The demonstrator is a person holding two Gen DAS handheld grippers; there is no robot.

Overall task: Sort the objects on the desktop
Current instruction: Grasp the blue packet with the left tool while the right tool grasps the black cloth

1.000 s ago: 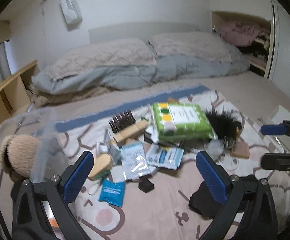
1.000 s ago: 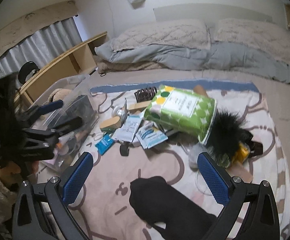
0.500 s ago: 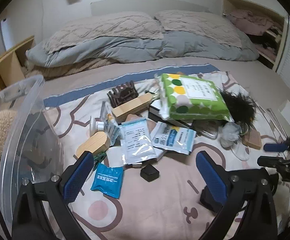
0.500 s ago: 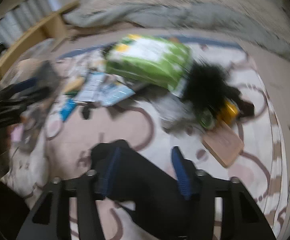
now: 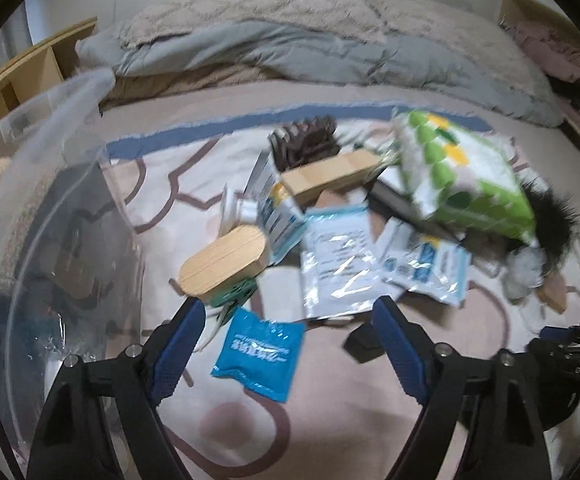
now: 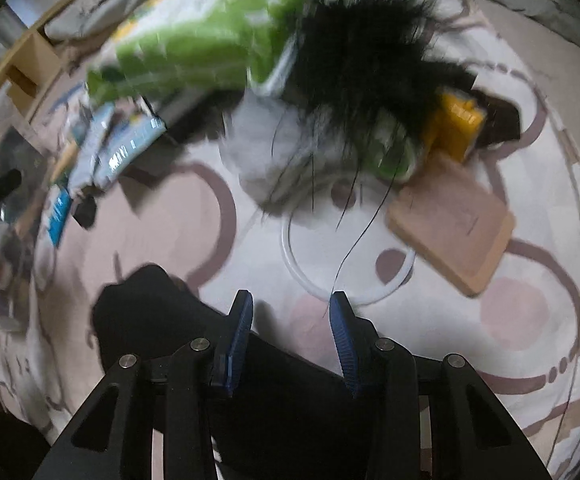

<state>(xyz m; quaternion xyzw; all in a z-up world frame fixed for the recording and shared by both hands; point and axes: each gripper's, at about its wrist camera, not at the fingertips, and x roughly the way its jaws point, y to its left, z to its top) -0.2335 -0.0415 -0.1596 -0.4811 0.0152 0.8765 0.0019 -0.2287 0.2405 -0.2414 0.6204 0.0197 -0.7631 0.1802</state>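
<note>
From our left wrist we see our left tool [image 5: 286, 354] closing with the blue packet [image 5: 258, 354] lying loose between its fingers on the bed, and from our right wrist our right tool [image 6: 290, 340] closing on nothing above the blanket [image 6: 529, 360], the white ring [image 6: 345, 280] just ahead.

Left hand-held gripper [image 5: 286, 334]: matte black frame, two angular linkage arms per side, triangular cut-outs in the outer arms. Round silver screw heads at the pivots, two visible on each side. Fingers [image 5: 178, 350] faced with blue pads, finely ribbed or stippled.

Right hand-held gripper [image 6: 291, 330]: same build. Black arms with triangular cut-outs, silver screws at four pivots. Blue pads [image 6: 237, 340] long and narrow, seen nearly edge-on, textured.

Same right unit seen from the left wrist camera at far right edge: black body, blue fingertip, faint pale lettering on the housing, possibly "GAS", too blurred to confirm.
</note>
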